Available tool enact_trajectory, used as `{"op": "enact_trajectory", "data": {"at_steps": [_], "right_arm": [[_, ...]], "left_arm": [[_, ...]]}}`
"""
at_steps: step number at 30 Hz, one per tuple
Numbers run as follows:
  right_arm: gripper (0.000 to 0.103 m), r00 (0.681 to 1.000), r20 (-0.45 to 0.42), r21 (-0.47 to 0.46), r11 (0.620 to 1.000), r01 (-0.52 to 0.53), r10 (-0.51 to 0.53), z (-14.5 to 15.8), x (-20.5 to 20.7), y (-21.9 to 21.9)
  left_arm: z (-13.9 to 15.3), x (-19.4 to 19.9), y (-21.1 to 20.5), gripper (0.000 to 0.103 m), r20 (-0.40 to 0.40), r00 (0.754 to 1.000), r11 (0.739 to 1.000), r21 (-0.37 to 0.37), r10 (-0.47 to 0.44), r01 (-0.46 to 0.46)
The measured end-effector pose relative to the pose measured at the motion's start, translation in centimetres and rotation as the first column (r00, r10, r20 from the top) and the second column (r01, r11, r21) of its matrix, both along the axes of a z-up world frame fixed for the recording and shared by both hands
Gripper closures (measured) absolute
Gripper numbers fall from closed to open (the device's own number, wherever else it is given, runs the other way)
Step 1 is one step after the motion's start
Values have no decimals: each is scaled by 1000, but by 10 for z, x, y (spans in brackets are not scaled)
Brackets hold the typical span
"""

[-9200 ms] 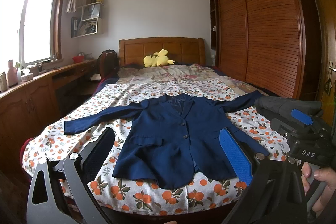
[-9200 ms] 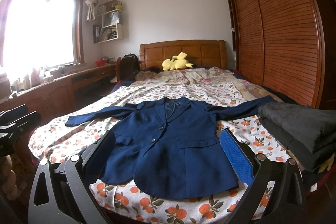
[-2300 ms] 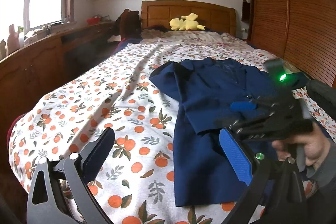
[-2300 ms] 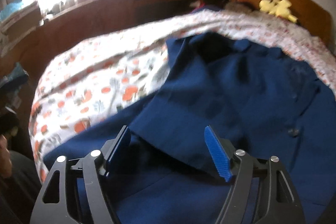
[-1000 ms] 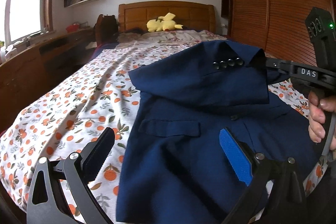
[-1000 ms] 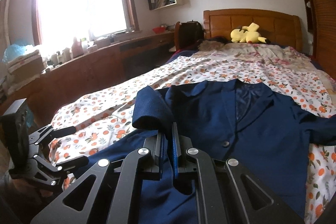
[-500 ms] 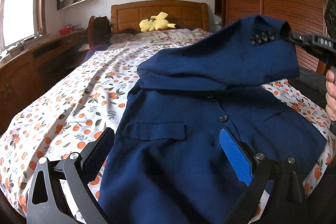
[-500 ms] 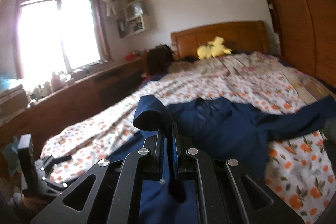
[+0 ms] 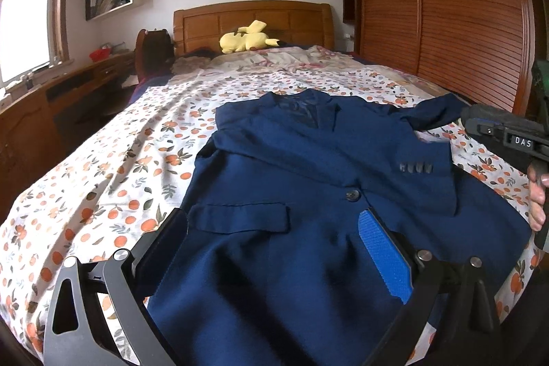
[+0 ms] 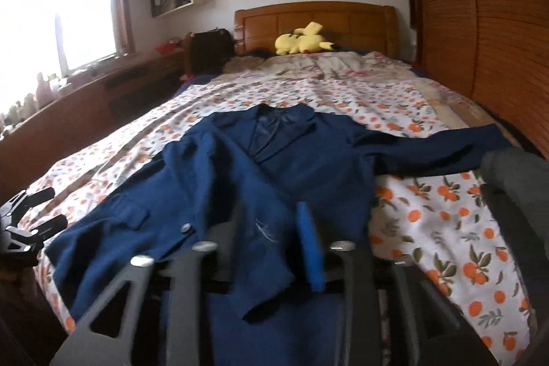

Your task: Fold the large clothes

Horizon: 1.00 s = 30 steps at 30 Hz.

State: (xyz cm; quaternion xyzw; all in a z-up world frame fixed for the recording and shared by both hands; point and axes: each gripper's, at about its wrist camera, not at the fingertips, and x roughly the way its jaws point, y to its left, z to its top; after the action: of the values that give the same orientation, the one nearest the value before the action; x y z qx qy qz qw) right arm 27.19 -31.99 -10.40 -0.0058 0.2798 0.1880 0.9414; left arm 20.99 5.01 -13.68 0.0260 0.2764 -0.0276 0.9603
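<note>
A navy blazer (image 9: 308, 194) lies face up on the bed. Its left sleeve (image 9: 360, 160) is folded across the chest, the buttoned cuff (image 9: 415, 167) toward the right. The other sleeve (image 10: 439, 150) stretches out to the right. My left gripper (image 9: 274, 246) hovers open over the hem, holding nothing. My right gripper (image 10: 271, 239) is blurred and its jaws are opening. The sleeve end (image 10: 264, 225) lies between them, and the pads do not press it. In the left wrist view its black body (image 9: 514, 139) shows at the right edge, held by a hand (image 9: 537, 198).
An orange-print sheet (image 9: 113, 167) covers the bed. A yellow plush toy (image 9: 247, 38) rests at the wooden headboard (image 9: 254, 19). Dark grey folded clothes (image 10: 514, 187) lie at the bed's right edge. A slatted wardrobe (image 9: 446, 6) is on the right, a wooden desk (image 9: 51, 105) on the left.
The right gripper carried the lifted sleeve across the blazer, lowered it and parted its jaws. The sleeve now lies flat on the chest. The left gripper stayed open and hardly moved.
</note>
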Motion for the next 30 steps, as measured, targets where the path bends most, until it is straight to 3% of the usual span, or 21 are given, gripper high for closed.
{"op": "enact_trajectory", "data": {"at_steps": [7,20,30], "right_arm": [[66,998,-65,-30,999,22,-24,-24,19,-15],[66,983,-180,-111,993,-45,24,-69,33,4],[66,985,-168,-86,995,-53,38,-62,30,1]], "left_arm": [[-1,2,-14,3,12,1000,1000,2,-24,24],[13,-3,-48,3,2,995,995,15,-97,97],[7,4,-68,3,-41,990,990,36,-134,136]]}}
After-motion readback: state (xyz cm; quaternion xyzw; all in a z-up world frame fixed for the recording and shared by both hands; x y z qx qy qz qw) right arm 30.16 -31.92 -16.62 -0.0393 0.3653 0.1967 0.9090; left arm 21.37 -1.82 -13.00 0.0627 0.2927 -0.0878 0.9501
